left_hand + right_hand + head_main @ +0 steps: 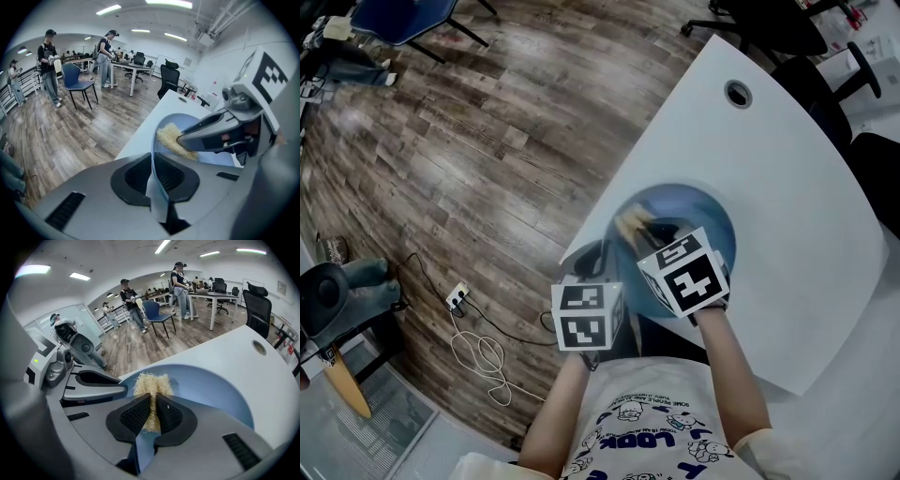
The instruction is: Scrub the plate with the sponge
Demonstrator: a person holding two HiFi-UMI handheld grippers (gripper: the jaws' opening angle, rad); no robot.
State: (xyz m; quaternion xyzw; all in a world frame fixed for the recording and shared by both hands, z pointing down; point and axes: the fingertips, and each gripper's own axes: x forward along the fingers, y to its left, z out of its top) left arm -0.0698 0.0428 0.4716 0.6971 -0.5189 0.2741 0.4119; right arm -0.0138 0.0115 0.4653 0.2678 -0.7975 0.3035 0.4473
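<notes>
Right gripper [153, 404] jaws pinched tight on the fibrous sponge [152, 382], bottom centre of its view, tuft against the blue plate [213, 386]. Left gripper [156, 164] jaws clamped on the plate's near rim. Sponge looks soft and light, so hold mid-body. Plate looks stiff, slick and probably breakable, so hold it by the rim; it's at the white table [797, 187] corner, head view centre.

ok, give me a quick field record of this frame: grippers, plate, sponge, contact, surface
left gripper: shut on the blue plate, clamping its rim
right gripper: shut on the sponge
sponge: pale yellow, fibrous, sticking out past the jaws
contact: sponge against the plate's inner face, near the rim
surface: white table, plate at its near edge
phase: scrub pose
</notes>
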